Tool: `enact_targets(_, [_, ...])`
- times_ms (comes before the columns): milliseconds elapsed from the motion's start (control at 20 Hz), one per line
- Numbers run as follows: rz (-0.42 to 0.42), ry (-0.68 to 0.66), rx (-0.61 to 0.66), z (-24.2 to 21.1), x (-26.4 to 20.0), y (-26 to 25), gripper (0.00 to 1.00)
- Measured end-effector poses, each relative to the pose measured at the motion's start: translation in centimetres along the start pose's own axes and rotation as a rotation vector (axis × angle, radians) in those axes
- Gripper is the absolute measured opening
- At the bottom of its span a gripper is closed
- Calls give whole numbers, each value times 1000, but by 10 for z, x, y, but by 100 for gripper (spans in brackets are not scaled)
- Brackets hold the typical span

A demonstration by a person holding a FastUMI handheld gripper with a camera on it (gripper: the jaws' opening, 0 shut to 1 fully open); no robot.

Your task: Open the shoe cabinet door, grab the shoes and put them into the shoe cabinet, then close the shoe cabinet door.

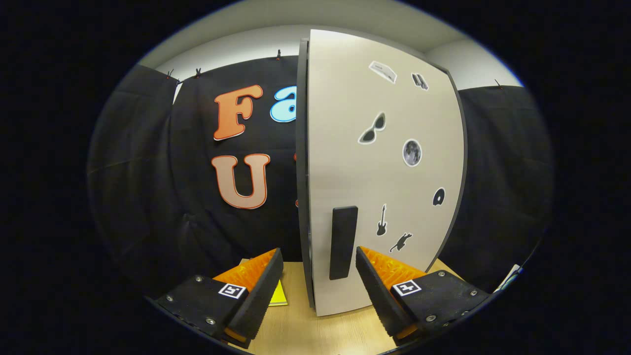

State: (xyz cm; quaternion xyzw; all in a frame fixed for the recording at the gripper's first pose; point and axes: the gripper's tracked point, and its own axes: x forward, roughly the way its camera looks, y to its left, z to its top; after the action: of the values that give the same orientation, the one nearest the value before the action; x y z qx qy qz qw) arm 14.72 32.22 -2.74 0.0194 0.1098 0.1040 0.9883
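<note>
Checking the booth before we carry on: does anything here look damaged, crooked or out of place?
Nothing stands out. The cabinet door stands upright and intact, stickers flat, its dark handle straight between the open tongs.

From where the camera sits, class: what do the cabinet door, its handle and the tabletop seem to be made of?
Cabinet door: probably laminated board, matt pale face with a dark edge band, stickers on it. Handle: flat black bar, matt, likely plastic or painted wood; hard to tell. Tabletop: light wood or wood-look laminate, faint grain showing. The tongs stand open, the door's edge and handle between the fingers.
</note>
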Motion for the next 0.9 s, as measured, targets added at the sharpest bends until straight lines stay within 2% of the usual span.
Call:
enact_targets(250, [19,-68,-50,46,-40,-3,93])
enact_targets(500, [-7,-114,-31,79,-63,-23,93])
enact_targets(900, [-12,-108,-22,78,-72,-35,93])
